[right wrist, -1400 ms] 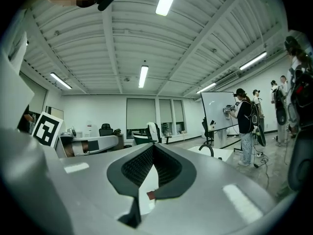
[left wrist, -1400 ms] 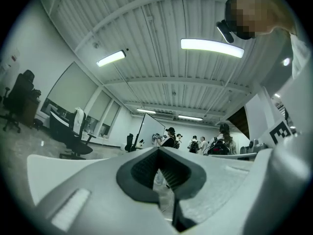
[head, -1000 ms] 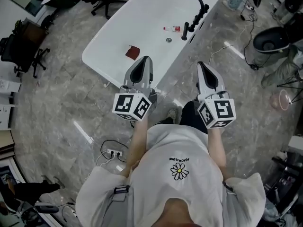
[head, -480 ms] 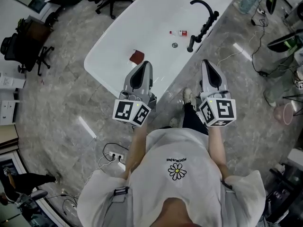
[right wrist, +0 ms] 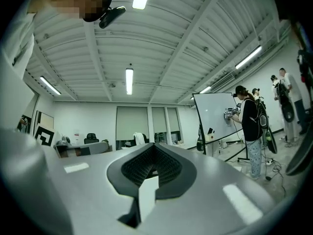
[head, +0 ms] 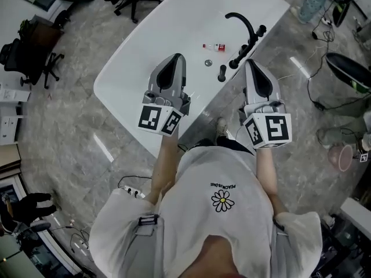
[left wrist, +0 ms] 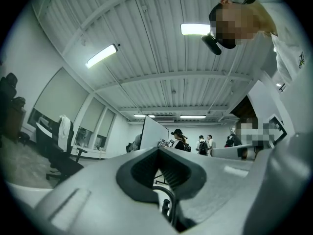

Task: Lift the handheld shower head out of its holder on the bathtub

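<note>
**Beside the bathtub, both tools shut and empty**

From the head view, I look steeply down at a white bathtub [head: 133,68] on a grey marbled floor [head: 69,132], and I take its black faucet [head: 242,21] as my mark. The handheld shower head [head: 222,73] stands upright on the tub's rim, just on my side of the faucet, with nothing touching it. A small bottle [head: 213,47] lies in the tub just left of the faucet, and the drain [head: 208,63] sits between the bottle and the shower head. The left tool [head: 175,58] hangs over the tub, left of the faucet and apart from the shower head, with its jaws together. The right tool [head: 250,64] is on my side of the faucet, just right of the shower head but not touching it, near the tub's outer edge, and its jaws are also together.

Through the left gripper view, the ribbed pads [left wrist: 173,170] meet at their tips with nothing between them. Low in the slot behind them I see the faucet's black curve. Beyond the faucet are a whiteboard [left wrist: 152,131], an office chair [left wrist: 54,155] and a group of people [left wrist: 195,143] standing far off.

Through the right gripper view, the pads are closed tip to tip and hold nothing. A pale strip shows in the slot, and I cannot tell what it is. A person [right wrist: 248,126] stands at the whiteboard.
</note>
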`<state>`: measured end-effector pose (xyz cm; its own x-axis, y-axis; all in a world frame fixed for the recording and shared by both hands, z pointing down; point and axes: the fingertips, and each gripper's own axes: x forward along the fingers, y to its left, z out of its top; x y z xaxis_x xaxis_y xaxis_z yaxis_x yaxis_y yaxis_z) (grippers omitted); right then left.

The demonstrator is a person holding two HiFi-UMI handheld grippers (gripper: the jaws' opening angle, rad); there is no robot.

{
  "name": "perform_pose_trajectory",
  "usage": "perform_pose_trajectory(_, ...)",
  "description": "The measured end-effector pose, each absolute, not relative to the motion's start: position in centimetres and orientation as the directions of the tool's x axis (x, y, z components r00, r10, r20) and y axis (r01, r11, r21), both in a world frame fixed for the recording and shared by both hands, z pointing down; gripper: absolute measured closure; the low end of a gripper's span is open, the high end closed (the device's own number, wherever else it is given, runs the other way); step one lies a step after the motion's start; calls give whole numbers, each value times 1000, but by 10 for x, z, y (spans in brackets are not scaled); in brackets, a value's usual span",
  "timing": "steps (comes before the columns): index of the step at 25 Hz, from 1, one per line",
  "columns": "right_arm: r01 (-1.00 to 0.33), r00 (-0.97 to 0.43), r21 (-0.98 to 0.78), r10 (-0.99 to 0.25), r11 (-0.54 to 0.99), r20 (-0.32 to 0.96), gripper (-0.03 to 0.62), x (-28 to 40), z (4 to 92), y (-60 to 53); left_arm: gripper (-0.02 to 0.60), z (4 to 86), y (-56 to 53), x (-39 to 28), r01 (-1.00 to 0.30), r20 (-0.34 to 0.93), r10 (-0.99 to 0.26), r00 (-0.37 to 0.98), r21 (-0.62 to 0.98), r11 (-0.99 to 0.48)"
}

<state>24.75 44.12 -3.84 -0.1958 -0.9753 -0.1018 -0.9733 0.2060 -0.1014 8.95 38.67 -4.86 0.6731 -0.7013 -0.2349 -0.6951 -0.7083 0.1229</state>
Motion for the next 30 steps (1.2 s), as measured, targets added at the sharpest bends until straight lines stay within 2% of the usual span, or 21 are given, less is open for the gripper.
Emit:
perform_pose_trajectory(7,-959,-254,-70,-944,273,-209,569,271,-71,401,581,-65,354,126,-698,-250,-692,677,78,-712)
perform_pose_trajectory(20,-948,-293,-73,-939,310,-180,569,275,-54,364,581,-58,319,147,-685,-230,-684,693,87,-723)
perform_pose_trajectory(26,-937,-331,-99,-942,335,-53,576,260,-16,349,581,-22,303,140,-680,-121,-695,709,147,-718)
perform_pose_trajectory(29,-928,-362,-105,-931,357,38,541,248,31,350,581,19,298,131,-680,-36,-697,716,193,-708)
perform_pose_trajectory(30,-923,-379,-103,-922,370,81,501,243,51,352,581,36,296,128,-681,-2,-698,716,221,-698)
